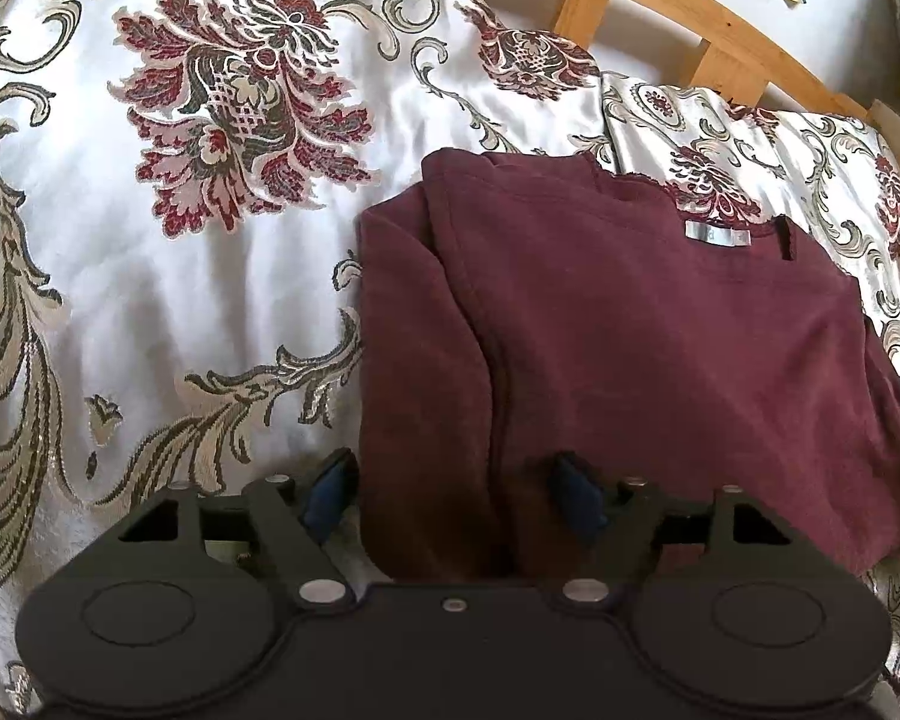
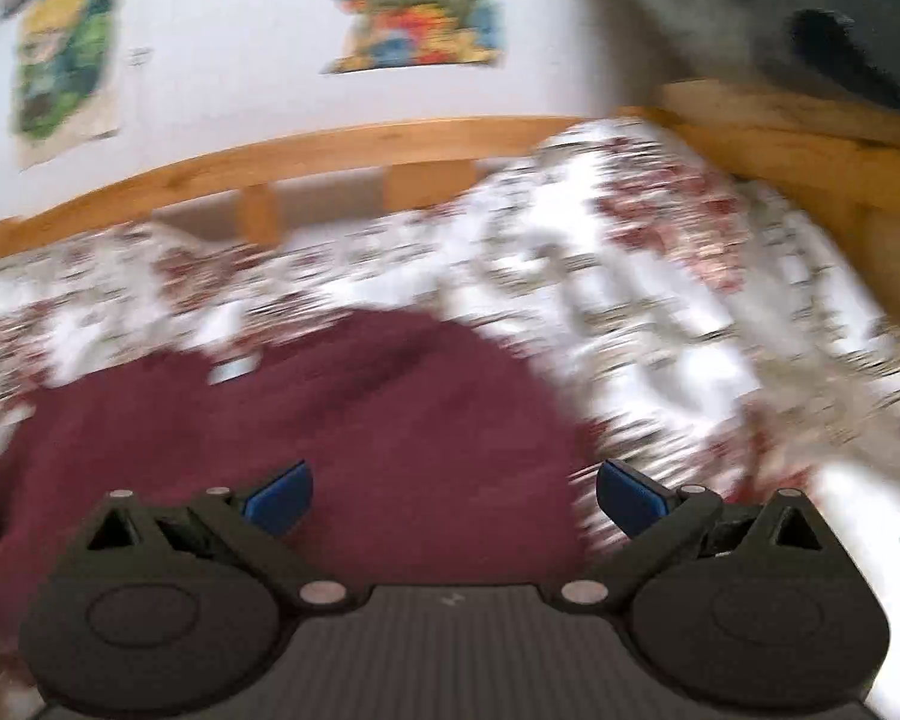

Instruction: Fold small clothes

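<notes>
Left wrist view: The left tongs [image 1: 453, 495] point steeply down at the near edge of the maroon top [image 1: 660, 348], which lies flat on the bedspread [image 1: 150, 276] of a bed with a wooden frame [image 1: 690, 18]. The jaws stand spread, one blue pad [image 1: 330, 495] on the bedspread just beside the garment's left edge, the other over the cloth. A strip of the near hem lies between them, but the pads do not appear to press on it. This placement suits pinching the hem for a lengthwise fold. One sleeve side is already turned in over the body, forming a long ridge; the neck label [image 1: 717, 235] faces up at the far end, near the headboard rails. The garment therefore looks partly folded.

Right wrist view: The picture is heavily blurred. The right tongs [image 2: 453, 501] are spread wide and hold nothing. They sit above the near right part of the maroon top, one pad over the cloth, the other at the boundary with the bedspread. They point only slightly downward, so the wall with its posters [image 2: 414, 6] fills the upper picture. Judged from this pose, the right tongs are not yet positioned to grip; they need to drop to the hem to match the left.
</notes>
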